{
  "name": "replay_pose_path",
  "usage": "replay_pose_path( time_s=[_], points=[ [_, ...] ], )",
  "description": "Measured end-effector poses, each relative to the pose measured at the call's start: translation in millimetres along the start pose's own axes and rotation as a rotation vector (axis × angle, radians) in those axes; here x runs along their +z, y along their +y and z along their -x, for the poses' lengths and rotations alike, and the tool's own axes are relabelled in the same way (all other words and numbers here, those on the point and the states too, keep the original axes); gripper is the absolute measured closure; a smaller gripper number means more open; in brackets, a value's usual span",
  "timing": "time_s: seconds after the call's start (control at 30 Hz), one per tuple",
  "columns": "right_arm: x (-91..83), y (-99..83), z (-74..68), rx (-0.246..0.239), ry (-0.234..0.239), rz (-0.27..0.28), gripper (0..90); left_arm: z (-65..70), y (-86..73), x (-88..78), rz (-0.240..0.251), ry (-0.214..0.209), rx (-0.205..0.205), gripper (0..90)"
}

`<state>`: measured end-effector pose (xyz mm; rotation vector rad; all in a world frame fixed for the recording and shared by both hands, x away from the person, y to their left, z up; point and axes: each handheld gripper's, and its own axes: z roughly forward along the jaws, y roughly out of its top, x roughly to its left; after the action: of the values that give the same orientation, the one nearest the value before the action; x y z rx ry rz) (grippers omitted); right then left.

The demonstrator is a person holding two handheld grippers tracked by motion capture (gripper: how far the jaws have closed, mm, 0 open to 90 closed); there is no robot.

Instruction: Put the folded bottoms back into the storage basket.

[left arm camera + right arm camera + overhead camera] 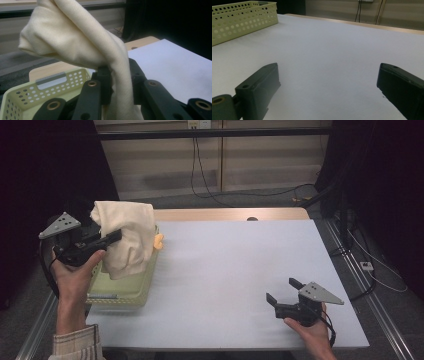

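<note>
The cream cloth [126,240] hangs bunched above the pale green perforated basket [125,292] at the table's [235,265] left edge, pinched between the jaws of the left gripper [112,236]; something yellow-orange [158,241] shows just beside the basket's far rim; the right gripper [282,291] rests near the table's front right, jaws wide with nothing between them.

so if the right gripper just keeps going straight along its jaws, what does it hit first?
Probably nothing close: the right gripper, jaws open, points across bare white table surface. The perforated basket sits off to the side of that line, though depth is hard to judge.
</note>
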<state>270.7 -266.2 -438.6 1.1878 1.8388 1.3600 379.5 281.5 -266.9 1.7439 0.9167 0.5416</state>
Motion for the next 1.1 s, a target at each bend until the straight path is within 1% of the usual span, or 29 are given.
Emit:
replay_pose_path(
  time_s=[0.13, 0.2, 0.23, 0.47, 0.73, 0.87, 0.93, 1.1],
  points=[
    [-0.3, 0.1, -0.4, -0.002, 0.001, 0.002, 4.2, -2.5, -2.0, -1.6, -0.011, 0.010, 0.001, 76.6],
    [-0.2, 0.0, -0.2, -0.001, 0.000, 0.000, 4.1, -3.6, -3.1, -1.9, -0.024, 0.013, 0.018, 76.6],
    [-0.2, 0.1, -0.2, -0.001, 0.000, 0.001, 4.2, -4.5, -3.7, -2.0, -0.027, 0.014, 0.018, 76.5],
    [0.4, 0.0, -0.5, 0.001, 0.003, -0.001, 4.2, -12.5, -8.6, -3.5, -0.050, 0.017, 0.002, 76.5],
    [0.1, 0.2, -0.5, -0.001, 0.002, 0.001, 4.2, -24.5, -16.4, -4.7, -0.060, 0.027, -0.035, 76.5],
    [0.1, 0.2, -0.6, 0.000, 0.002, 0.002, 4.1, -29.4, -20.6, -4.7, -0.080, 0.025, -0.047, 76.5],
    [0.0, 0.2, -0.7, 0.000, 0.002, 0.002, 4.2, -32.1, -23.2, -4.3, -0.083, 0.023, -0.066, 76.5],
    [0.4, 0.2, -0.6, 0.000, 0.005, -0.001, 4.2, -38.4, -30.6, 1.2, -0.107, 0.034, -0.086, 76.4]
  ],
)
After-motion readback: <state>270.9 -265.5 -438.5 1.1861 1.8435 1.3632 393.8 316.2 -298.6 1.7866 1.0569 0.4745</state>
